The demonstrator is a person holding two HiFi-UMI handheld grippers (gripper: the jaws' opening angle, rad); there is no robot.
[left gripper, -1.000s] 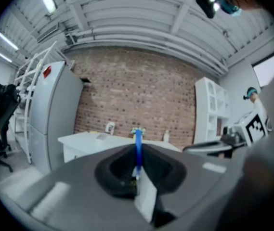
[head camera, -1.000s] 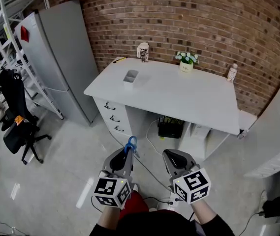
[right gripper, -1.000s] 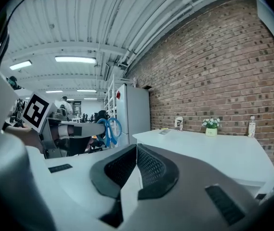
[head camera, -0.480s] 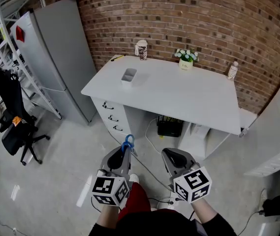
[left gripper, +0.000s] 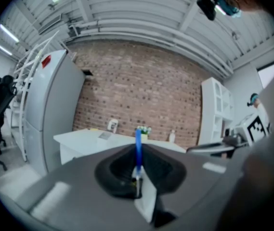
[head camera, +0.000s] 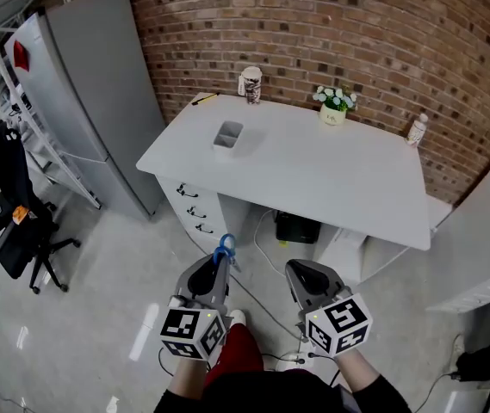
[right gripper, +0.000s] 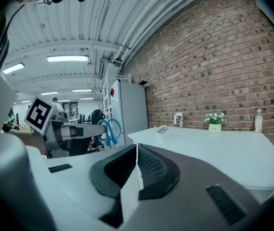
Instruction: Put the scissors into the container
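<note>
Blue-handled scissors (head camera: 226,249) gripped in the left gripper (head camera: 219,269), well apart from the white table (head camera: 331,179).
The left fingers (left gripper: 117,170) are nearly closed, pinching the blades with the handle loops standing up; the right gripper (head camera: 300,275) has its fingers (right gripper: 151,170) closed on nothing. The thin pinch could let the scissors pivot or slip on the way, and the small grey open rectangular container (head camera: 227,134), toward the table's left rear corner, looks light enough to tip or slide if the scissors catch its rim. Count: one pair of scissors, one container, two grippers, one patterned cup (head camera: 250,85), one potted white flower (head camera: 335,106), one small bottle (head camera: 416,129), one yellow pen (head camera: 203,99).
</note>
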